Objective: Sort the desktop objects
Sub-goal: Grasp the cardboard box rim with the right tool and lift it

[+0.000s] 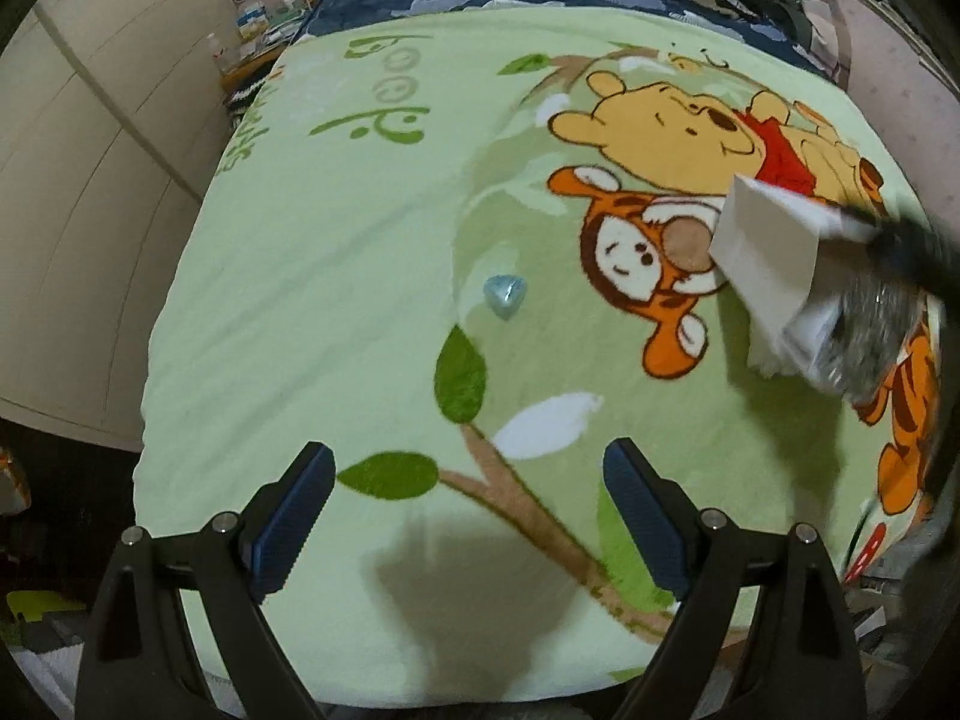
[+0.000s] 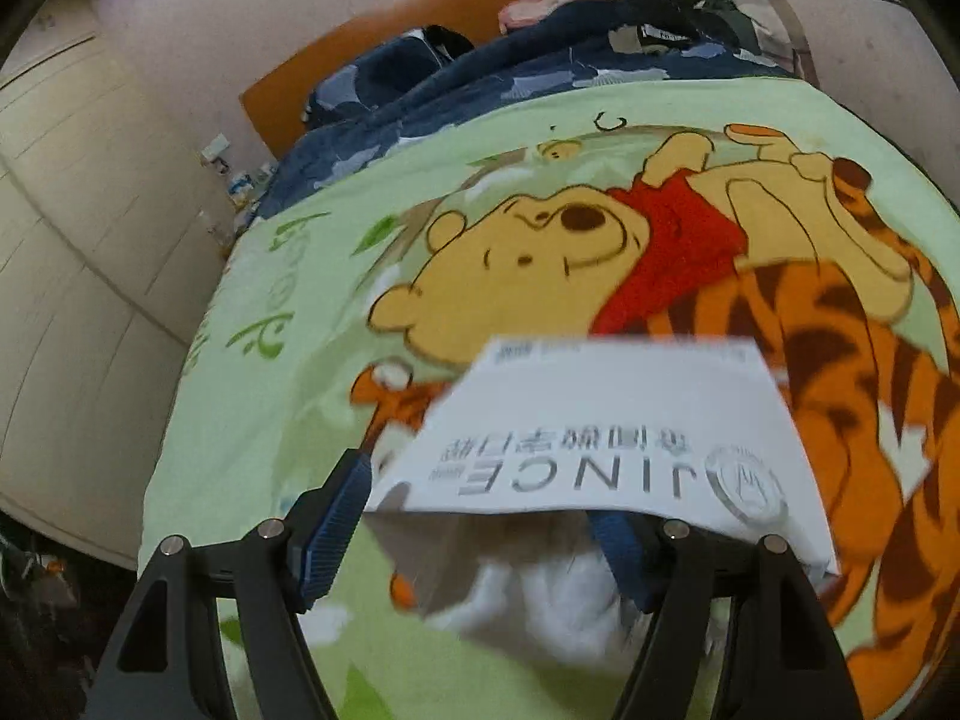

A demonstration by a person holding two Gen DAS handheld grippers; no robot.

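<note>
A fuzzy fleece blanket (image 1: pixel 336 276) carries a shiny foil-wrapped heart (image 1: pixel 504 296) and a matt white cardboard box (image 2: pixel 600 426).

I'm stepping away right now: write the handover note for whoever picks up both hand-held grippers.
Left hand-held gripper: open, empty, over the near part of the green cartoon blanket.
Right hand-held gripper: closed on the white JINCE box, carried above the blanket; it looks lifted, though blur hides the pad contact.
Small blue heart-shaped piece: lying loose mid-blanket, untouched.
Done: box picked up.
Left: set the box down where it belongs, then collect the blue piece. No sorting container is in view.
</note>
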